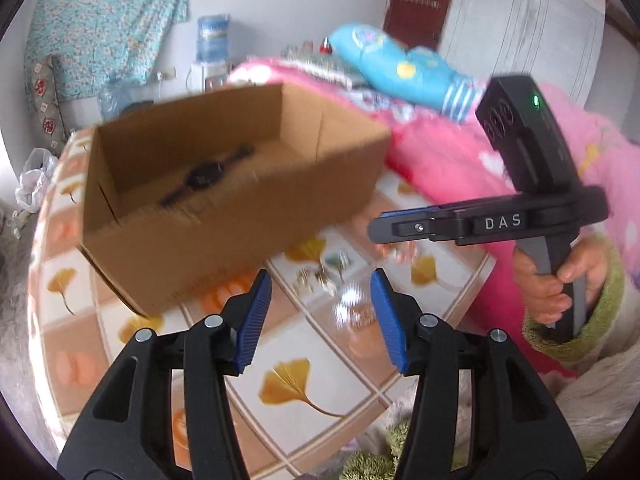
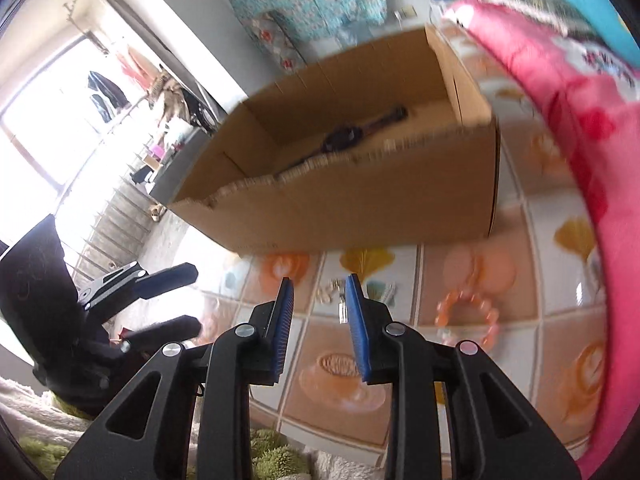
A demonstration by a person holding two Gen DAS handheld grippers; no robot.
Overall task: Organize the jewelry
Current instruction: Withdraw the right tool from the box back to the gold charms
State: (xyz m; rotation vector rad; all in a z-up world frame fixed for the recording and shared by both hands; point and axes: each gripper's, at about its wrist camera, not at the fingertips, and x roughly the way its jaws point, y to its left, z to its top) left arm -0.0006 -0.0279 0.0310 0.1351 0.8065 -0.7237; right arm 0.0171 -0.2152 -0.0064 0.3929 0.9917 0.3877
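Note:
An open cardboard box stands on the tiled tabletop, with a black wristwatch lying flat inside it. In front of the box lie small silvery jewelry pieces and a blurred orange beaded bracelet. My left gripper hangs open just above the small pieces, nothing between its blue pads. My right gripper is open by a narrow gap over the same pieces, and I see nothing pressed between its pads.
A pink quilt borders the table on the right, with a blue pillow on it. A hand in a green-cuffed sleeve holds the right gripper. A water dispenser stands beyond the box. The table edge curves on the left.

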